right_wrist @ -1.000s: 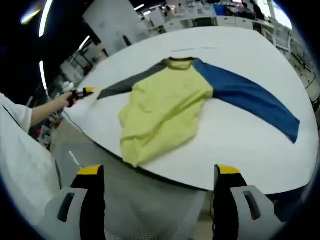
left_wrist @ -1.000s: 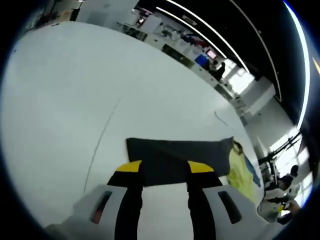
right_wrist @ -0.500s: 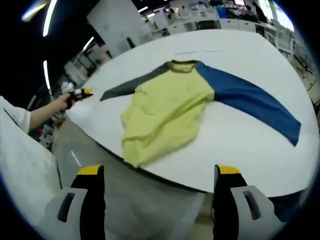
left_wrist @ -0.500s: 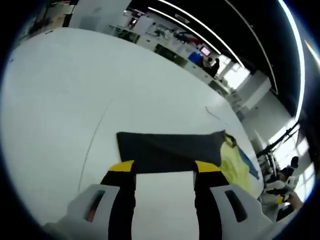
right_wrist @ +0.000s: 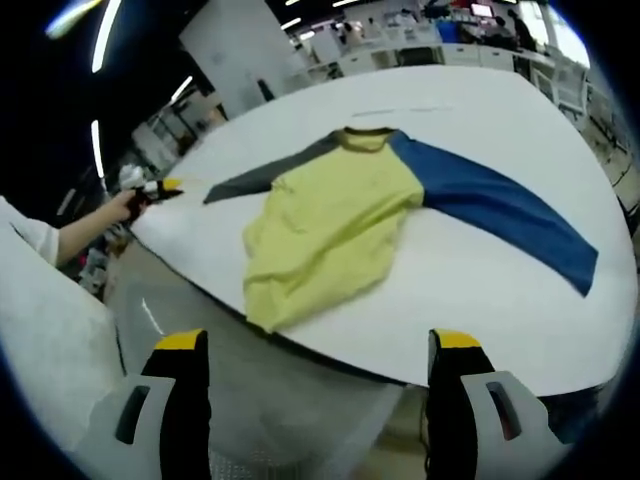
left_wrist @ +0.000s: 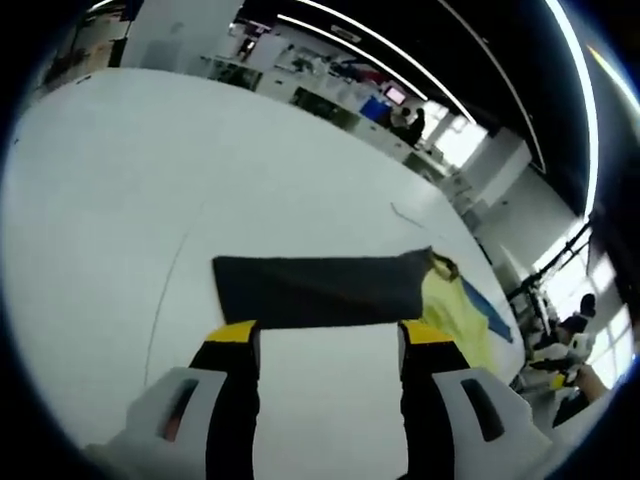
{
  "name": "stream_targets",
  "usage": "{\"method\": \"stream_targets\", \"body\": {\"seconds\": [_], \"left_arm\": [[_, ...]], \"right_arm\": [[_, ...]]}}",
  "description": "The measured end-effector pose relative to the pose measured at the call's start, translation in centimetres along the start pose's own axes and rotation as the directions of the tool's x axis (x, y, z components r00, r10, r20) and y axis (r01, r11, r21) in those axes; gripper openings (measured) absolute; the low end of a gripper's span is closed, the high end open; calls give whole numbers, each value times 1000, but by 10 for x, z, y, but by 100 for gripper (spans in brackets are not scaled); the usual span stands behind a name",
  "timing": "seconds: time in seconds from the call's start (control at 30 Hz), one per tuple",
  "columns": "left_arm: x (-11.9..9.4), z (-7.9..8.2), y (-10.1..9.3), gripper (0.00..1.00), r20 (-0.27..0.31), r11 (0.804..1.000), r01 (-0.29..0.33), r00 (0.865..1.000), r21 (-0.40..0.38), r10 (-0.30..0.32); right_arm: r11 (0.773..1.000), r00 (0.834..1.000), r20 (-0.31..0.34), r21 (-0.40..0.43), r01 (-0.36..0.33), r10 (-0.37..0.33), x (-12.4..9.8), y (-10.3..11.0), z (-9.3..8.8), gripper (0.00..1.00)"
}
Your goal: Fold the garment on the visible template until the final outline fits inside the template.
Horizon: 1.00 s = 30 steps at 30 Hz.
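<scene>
Garment [right_wrist: 340, 225] lies flat on the white table [left_wrist: 110, 180], sleeves out sideways. Left gripper [left_wrist: 325, 335], jaws spread, sits just short of the grey sleeve [left_wrist: 315, 288] cuff, sleeve running crosswise; it has backed off since. Right gripper [right_wrist: 315, 350] spread, off-table, farther, unchanged.

A white desk [right_wrist: 480, 290] carries a shirt [right_wrist: 330, 225] spread flat, its hem reaching the desk's near edge.

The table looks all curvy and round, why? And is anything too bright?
In both views the fisheye lens bends the table edge. In the left gripper view the windows glare white; in the right gripper view the shirt looks evenly lit, slightly soft.
</scene>
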<state>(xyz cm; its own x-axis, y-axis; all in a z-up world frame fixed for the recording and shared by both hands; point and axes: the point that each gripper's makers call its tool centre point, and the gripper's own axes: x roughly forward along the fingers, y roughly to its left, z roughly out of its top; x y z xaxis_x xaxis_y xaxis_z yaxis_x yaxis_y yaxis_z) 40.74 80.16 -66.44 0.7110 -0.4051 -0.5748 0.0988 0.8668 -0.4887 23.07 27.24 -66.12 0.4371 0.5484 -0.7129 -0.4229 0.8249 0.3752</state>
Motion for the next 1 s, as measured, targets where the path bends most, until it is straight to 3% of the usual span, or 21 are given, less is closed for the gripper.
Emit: {"method": "stream_targets", "body": {"seconds": [0.5,1.0], "left_arm": [[-13,-12,-28,61,-17,998,37,999,49,-36],[-19,-33,-69,75,-66,985,99,994,142,-91]], "right_arm": [[1000,1000,8,-7,-9,9,-6,-1,-5,90],[1000,1000,16,-15,-16,17,-15,-8,-8,90]]}}
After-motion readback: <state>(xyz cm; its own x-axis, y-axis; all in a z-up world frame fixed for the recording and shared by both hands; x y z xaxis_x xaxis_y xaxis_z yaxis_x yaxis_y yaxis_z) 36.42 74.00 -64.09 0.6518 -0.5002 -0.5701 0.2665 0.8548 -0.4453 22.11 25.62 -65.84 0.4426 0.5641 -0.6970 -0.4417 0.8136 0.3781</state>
